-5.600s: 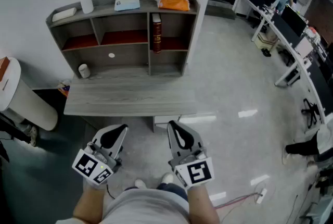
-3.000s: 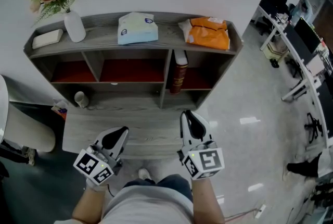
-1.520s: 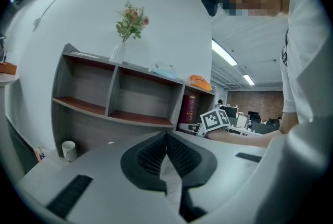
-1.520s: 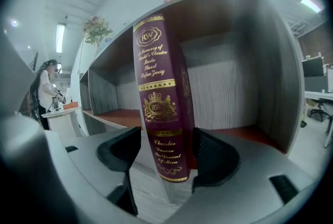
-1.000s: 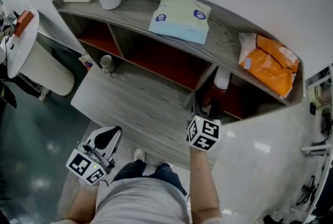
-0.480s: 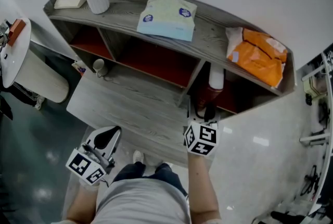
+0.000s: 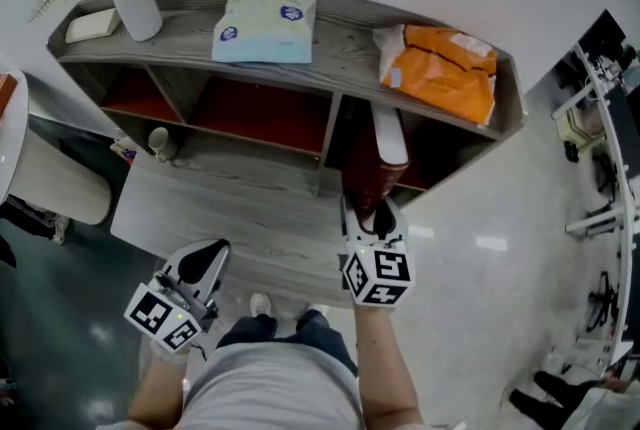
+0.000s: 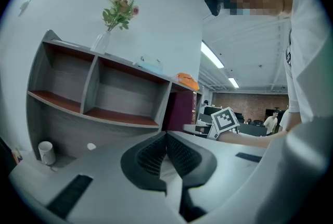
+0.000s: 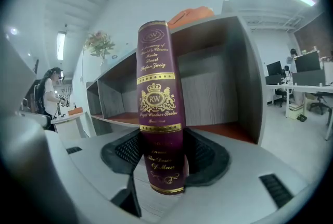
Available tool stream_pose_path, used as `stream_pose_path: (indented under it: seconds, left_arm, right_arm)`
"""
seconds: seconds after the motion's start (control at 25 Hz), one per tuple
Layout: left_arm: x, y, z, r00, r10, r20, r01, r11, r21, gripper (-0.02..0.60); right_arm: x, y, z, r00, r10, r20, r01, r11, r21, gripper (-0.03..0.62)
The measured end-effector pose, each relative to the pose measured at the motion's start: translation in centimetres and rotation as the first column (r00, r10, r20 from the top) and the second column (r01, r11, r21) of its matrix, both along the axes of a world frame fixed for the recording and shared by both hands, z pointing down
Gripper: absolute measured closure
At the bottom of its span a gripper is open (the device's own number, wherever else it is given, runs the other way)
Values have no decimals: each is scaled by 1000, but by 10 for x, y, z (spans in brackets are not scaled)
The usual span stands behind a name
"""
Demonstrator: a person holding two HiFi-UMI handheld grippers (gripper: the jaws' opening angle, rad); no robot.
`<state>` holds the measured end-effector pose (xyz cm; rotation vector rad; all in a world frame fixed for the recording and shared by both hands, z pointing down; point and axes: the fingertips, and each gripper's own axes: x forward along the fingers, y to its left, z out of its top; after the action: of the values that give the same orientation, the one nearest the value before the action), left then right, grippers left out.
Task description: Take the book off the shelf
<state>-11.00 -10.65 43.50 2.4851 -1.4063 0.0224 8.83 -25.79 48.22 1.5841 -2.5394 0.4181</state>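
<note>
Right gripper (image 7: pixel 375 213) closing on the book (image 7: pixel 369 180); its pads sit on both covers at the lower spine, no gap visible. Left gripper (image 7: pixel 208 256) has its jaws together with nothing between them, held low at the person's left, well apart from the shelf (image 7: pixel 350 40).

Book is in the shelf's right compartment, just beside the divider.

View differences:
- Head view gives only the book's pale top edge and a strip of maroon below it. It also shows the shelf top: orange pack (image 7: pixel 440 68), tissue pack (image 7: pixel 265 23), vase (image 7: pixel 135 6).
- Right gripper view shows the whole maroon spine (image 9: pixel 160 113), with gold lettering, a crest and gold bands.
- Left gripper view catches the book side-on as a maroon slab (image 8: pixel 179 111), with the right gripper's marker cube (image 8: pixel 225 120) just beside it, plus a white cup (image 8: pixel 46 152) on the low board.

Versus half a second ago: right gripper jaws narrower and closer in on the spine, and the head camera has swung, so the shelf reads flatter. Left gripper unchanged. At the earliest frame both grippers were well back from the shelf.

Book stands upright, long axis vertical, spine facing out toward the right gripper, top end up.
</note>
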Motion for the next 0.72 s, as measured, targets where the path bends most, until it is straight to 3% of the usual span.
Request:
stream_pose_path:
  seconds: [0.52, 0.72]
  left_arm:
    - [57, -20, -2, 979, 201, -22, -200, 980, 20, 566]
    - [82, -26, -5, 959, 284, -29, -283, 959, 32, 566]
  right_arm:
    - [47, 54, -18, 991, 53, 126, -52, 999, -6, 376]
    - [59, 73, -23, 966, 60, 251, -56, 998, -23, 382]
